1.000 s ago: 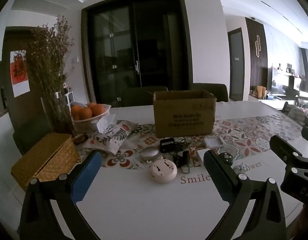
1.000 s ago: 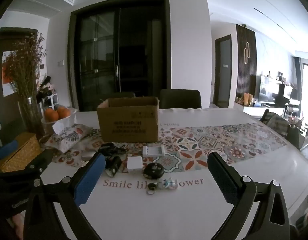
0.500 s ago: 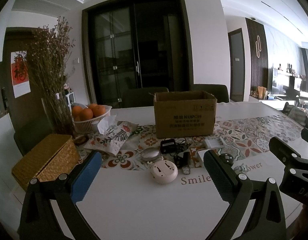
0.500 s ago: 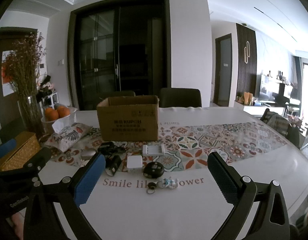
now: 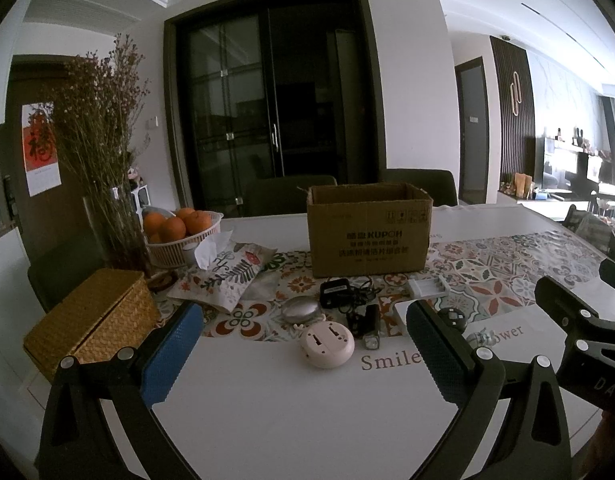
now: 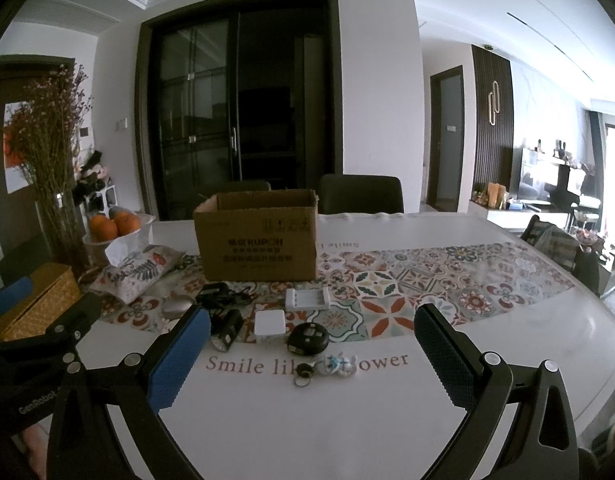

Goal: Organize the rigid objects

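Note:
An open cardboard box [image 5: 369, 230] [image 6: 259, 238] stands on the patterned runner. In front of it lie small rigid items: a round white device [image 5: 327, 344], a silver oval [image 5: 300, 309], a black charger with cable [image 5: 339, 292] [image 6: 217, 294], a small torch [image 5: 371, 330] [image 6: 226, 330], a white battery charger [image 6: 307, 298], a white square plug [image 6: 270, 323], a black round fob [image 6: 308, 338] and a keyring [image 6: 327, 366]. My left gripper [image 5: 303, 352] is open and empty, held short of the items. My right gripper [image 6: 311, 356] is open and empty, near the keyring.
A wicker box [image 5: 93, 316] sits at the left table edge. Behind it stand a vase of dried flowers [image 5: 103, 152], a basket of oranges [image 5: 179, 232] and a floral tissue pouch [image 5: 227, 272]. Dark chairs [image 6: 361, 192] stand behind the white table [image 5: 307, 420].
Both views have barely shifted. Both grippers stay open and empty, and nothing on the table has moved.

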A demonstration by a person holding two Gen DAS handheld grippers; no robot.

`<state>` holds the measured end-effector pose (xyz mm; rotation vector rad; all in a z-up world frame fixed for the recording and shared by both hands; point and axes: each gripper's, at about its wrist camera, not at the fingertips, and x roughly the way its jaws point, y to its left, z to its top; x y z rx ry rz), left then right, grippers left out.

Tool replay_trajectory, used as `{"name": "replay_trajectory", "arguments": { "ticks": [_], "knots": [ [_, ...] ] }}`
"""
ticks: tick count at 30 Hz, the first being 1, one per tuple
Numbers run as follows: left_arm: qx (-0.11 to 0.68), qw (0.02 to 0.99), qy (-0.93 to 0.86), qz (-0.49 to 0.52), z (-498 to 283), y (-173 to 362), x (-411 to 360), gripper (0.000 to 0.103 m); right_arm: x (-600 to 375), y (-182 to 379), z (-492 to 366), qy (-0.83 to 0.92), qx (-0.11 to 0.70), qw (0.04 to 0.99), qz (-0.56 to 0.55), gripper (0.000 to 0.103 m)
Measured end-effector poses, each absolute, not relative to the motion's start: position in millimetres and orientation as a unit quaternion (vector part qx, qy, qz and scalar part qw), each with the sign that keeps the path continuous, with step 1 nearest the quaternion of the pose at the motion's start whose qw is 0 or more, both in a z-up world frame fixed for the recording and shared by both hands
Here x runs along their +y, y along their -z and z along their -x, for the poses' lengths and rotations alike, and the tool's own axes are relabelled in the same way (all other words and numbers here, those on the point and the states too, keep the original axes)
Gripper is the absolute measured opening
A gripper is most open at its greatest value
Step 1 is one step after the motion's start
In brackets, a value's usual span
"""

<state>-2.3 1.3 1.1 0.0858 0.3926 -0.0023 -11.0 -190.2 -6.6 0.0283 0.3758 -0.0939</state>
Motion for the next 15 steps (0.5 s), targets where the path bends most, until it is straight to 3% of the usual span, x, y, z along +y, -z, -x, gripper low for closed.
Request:
{"name": "replay_trajectory", "arguments": {
  "ticks": [15],
  "knots": [
    [0.194, 0.980, 0.000, -0.045, 1.7, -2.8, -1.7, 0.103, -190.4, 7.0, 11.4, 0.047, 0.188, 0.981, -0.016, 0.103]
  ]
}}
